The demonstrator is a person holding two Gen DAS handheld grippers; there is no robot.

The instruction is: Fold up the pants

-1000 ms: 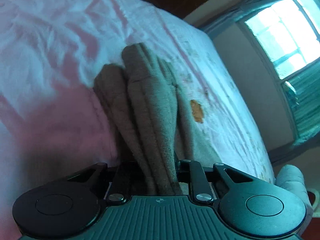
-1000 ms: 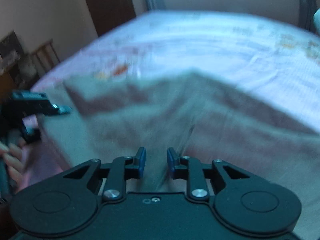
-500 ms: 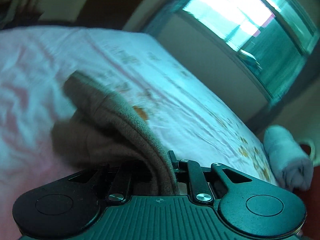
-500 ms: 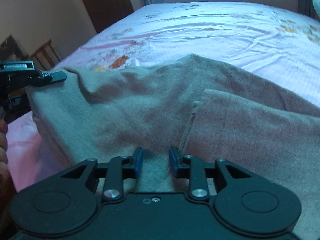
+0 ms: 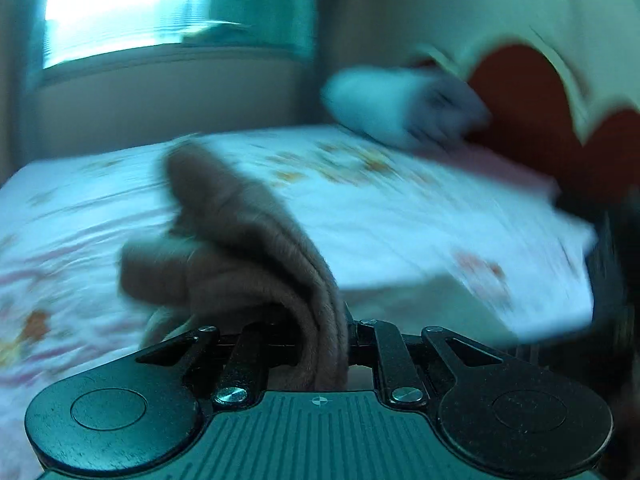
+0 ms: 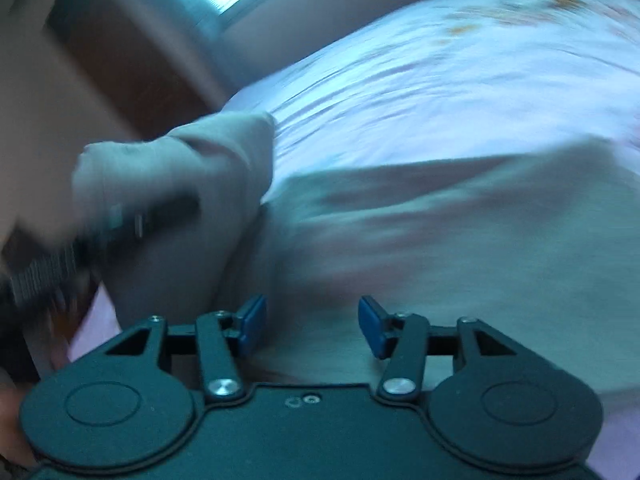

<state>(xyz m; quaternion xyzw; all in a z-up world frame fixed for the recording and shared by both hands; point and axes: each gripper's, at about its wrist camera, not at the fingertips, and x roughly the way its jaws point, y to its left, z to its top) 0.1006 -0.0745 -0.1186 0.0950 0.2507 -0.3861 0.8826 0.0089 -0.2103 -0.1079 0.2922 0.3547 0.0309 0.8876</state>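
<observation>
- Brown, fuzzy-knit pants (image 5: 248, 248) lie on a bed spread with a white sheet (image 5: 400, 232) printed with orange and pink flowers, one bunched end raised off the bedding.
- Black-bodied, the left gripper (image 5: 324, 332) has its jaws nearly closed on that raised end; a thick fold of brown cloth runs down between them and drapes away to the left in the left wrist view.
- Seen from the right wrist, the same left gripper (image 6: 132, 220) appears as a dark blur at the left, with the lifted cloth (image 6: 192, 160) humped above it.
- Blue-padded, the right gripper (image 6: 312, 326) has just been opening: its jaws stand apart, the pads clear of the cloth and nothing clamped, while the broad flat part of the pants (image 6: 460, 240) lies on the bed directly ahead and beneath them.
- A bright window (image 5: 132, 12) fills the far wall above the bed.
- A pale rolled bundle (image 5: 400, 108), too blurred to identify, sits at the bed's far right corner, beside a red and cream headboard (image 5: 532, 112).
- Both views are smeared by motion, so fine detail of folds and seams cannot be made out.
</observation>
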